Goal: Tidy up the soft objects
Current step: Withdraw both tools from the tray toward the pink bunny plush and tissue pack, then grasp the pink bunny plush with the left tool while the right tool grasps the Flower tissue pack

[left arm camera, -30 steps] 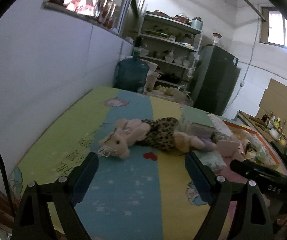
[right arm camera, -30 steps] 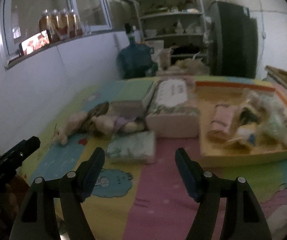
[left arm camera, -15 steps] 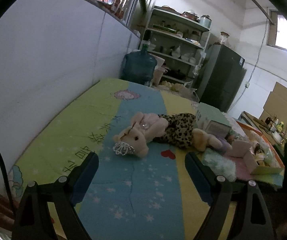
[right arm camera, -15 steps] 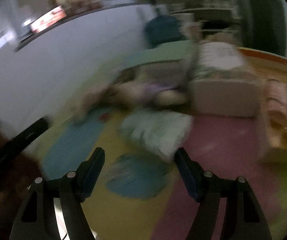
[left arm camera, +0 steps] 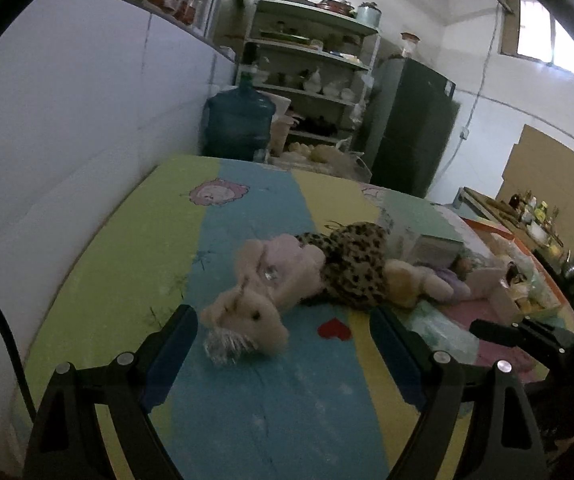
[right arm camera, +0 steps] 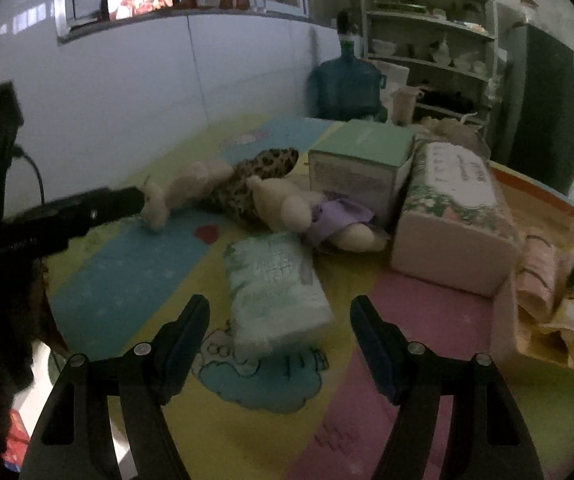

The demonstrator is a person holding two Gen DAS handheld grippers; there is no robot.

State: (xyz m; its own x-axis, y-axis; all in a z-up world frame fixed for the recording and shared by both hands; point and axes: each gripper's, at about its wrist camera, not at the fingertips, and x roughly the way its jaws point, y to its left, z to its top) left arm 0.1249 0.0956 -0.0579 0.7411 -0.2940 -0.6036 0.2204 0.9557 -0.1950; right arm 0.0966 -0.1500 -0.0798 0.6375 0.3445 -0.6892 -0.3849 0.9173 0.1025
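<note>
Leopard-print plush [left arm camera: 353, 268], seemingly pink bunny [left arm camera: 263, 292]

Room, dim and greyish. White wall [left arm camera: 87, 128] along the left, with a high ledge [right arm camera: 175, 16] carrying jars and a lit screen. Metal shelving [left arm camera: 311, 68] at the back, stocked with pots and crockery. Blue water jug [left arm camera: 239, 120] beside the shelving. Dark fridge [left arm camera: 411, 128] right of it. Small high window [left arm camera: 551, 44], bright. Cardboard sheet [left arm camera: 547, 188] against the right wall.
</note>
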